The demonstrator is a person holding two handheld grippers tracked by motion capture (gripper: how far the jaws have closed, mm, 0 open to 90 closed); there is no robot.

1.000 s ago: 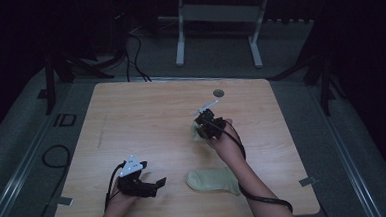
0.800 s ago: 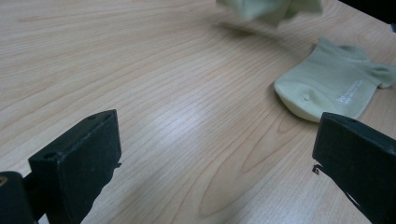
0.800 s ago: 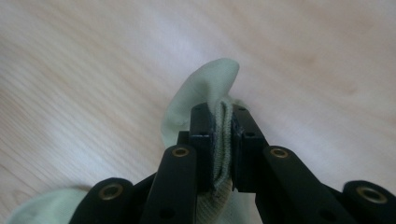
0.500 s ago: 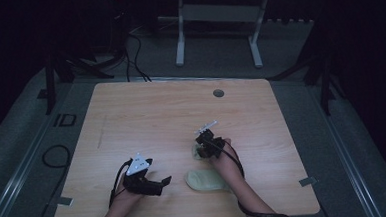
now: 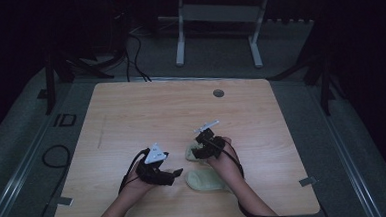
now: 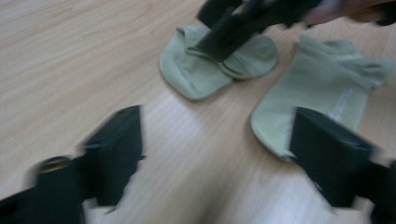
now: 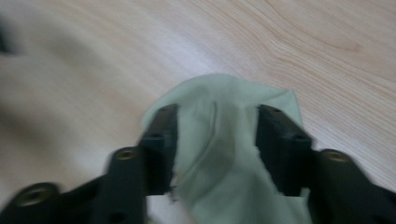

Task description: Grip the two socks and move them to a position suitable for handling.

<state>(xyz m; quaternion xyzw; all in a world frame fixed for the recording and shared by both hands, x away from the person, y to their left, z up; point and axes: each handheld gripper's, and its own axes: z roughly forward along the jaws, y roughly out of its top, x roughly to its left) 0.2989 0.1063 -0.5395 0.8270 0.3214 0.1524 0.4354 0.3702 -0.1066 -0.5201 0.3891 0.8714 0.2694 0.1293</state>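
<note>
On the wooden bench (image 5: 131, 116), two pale green ankle socks lie close together near the front edge: one flat sock (image 5: 205, 180) at about 5 o'clock from the bench's middle, the other, folded sock (image 5: 193, 151) just beyond it toward 12 o'clock. The right gripper (image 7: 215, 140) has its jaws spread to either side of the folded sock (image 7: 219, 154), seemingly not yet pinching it, though blur makes this uncertain. The left gripper (image 6: 215, 158) hovers released at 9 o'clock of the flat sock (image 6: 322, 98).

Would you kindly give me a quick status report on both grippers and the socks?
Left gripper open, hovering beside near sock. Right gripper open, jaws astride far sock, not clamped. Both socks flat on table. Nothing in the way.
</note>
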